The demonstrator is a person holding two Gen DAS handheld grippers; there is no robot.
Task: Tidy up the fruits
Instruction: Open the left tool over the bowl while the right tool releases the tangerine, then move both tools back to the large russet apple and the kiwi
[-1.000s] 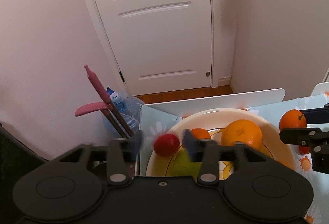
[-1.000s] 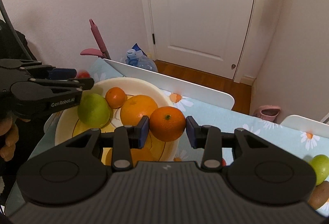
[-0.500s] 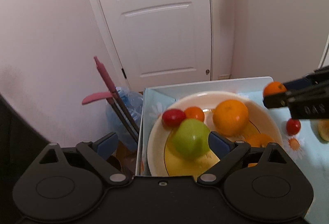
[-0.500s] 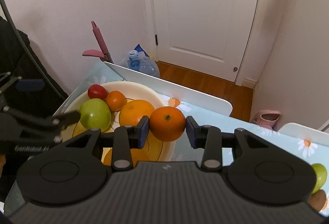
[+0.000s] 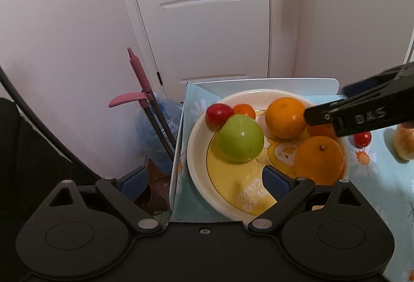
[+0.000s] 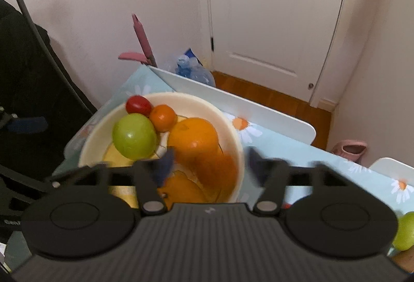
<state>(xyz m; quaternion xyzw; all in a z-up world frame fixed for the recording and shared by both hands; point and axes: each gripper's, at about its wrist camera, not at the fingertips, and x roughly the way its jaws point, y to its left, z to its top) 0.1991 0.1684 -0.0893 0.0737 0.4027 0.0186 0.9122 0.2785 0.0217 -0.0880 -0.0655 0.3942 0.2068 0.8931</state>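
Note:
A cream bowl (image 5: 196, 152) (image 6: 233, 132) with a yellow inside stands on the flowered tablecloth. It holds a green apple (image 5: 239, 138) (image 6: 134, 135), a red tomato (image 5: 218, 113) (image 6: 138, 104), a small tangerine (image 5: 244, 111) (image 6: 163, 117) and several oranges (image 5: 286, 117) (image 6: 192, 137). My left gripper (image 5: 204, 182) is open and empty over the bowl's near left rim. My right gripper (image 6: 209, 160) is open above the bowl's right side, over a blurred orange (image 6: 220, 170). The right gripper also shows in the left wrist view (image 5: 362, 113).
A red tomato (image 5: 362, 139) and a brownish fruit (image 5: 403, 142) lie on the cloth right of the bowl. A green apple (image 6: 405, 230) lies at the right edge. A white board (image 6: 233, 101) stands behind the bowl. A pink-handled mop (image 5: 139, 80) and a water bottle (image 6: 191, 67) are beyond the table.
My left gripper let the red tomato go into the bowl, opened and drew back. My right gripper moved over the bowl and opened; the orange it held has dropped from its jaws.

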